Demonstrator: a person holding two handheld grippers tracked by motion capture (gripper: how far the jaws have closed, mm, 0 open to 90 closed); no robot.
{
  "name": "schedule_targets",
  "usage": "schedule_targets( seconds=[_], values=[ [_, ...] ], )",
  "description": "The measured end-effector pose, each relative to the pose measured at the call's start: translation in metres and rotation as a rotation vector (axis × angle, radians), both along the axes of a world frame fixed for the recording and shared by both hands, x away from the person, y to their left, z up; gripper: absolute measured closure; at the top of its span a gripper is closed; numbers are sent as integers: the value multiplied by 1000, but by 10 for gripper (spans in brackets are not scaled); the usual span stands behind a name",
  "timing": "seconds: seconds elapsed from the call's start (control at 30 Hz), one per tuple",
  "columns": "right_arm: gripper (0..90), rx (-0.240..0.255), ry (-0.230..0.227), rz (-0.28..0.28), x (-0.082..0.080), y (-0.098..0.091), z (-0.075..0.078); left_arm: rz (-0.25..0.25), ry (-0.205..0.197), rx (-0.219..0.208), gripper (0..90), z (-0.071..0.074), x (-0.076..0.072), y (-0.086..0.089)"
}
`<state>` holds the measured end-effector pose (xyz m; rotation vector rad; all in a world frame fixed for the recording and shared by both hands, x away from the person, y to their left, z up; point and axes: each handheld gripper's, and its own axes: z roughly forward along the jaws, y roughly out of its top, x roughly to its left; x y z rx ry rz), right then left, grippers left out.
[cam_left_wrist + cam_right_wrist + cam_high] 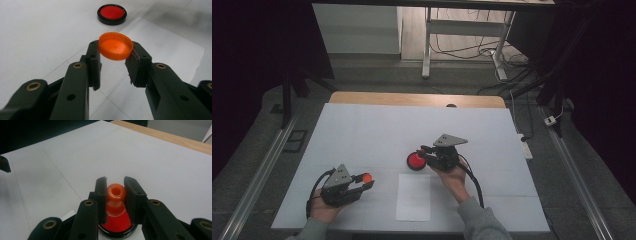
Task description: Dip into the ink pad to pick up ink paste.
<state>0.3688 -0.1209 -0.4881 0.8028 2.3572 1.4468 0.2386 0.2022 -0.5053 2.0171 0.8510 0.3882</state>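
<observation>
My left gripper (365, 182) rests low at the front left of the white table cover, shut on a round orange cap (115, 46) that sits flat between its pads; the same cap (367, 176) shows as an orange dot in the high view. My right gripper (425, 152) is held near the middle of the table, shut on a small orange bottle-shaped piece (115, 195) with a round opening. That piece hangs just over a red dish with a black rim (117, 226). The dish (415, 161) lies at the right gripper's tips, and the dish (111, 13) lies ahead of the left gripper.
A white sheet of paper (413, 197) lies near the front edge between the two hands. The white table cover (377, 130) ends at a wooden strip (417, 99) at the back. A jaw tip of the left gripper (4, 163) shows at the far left of the right gripper view.
</observation>
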Motion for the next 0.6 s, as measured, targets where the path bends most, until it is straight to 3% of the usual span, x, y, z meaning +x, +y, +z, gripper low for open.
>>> schedule_targets(
  seconds=[0.6],
  values=[
    [735, -42, 29, -14, 10, 9, -15, -11, 4, 2, 649, -1, 0, -3]
  ],
)
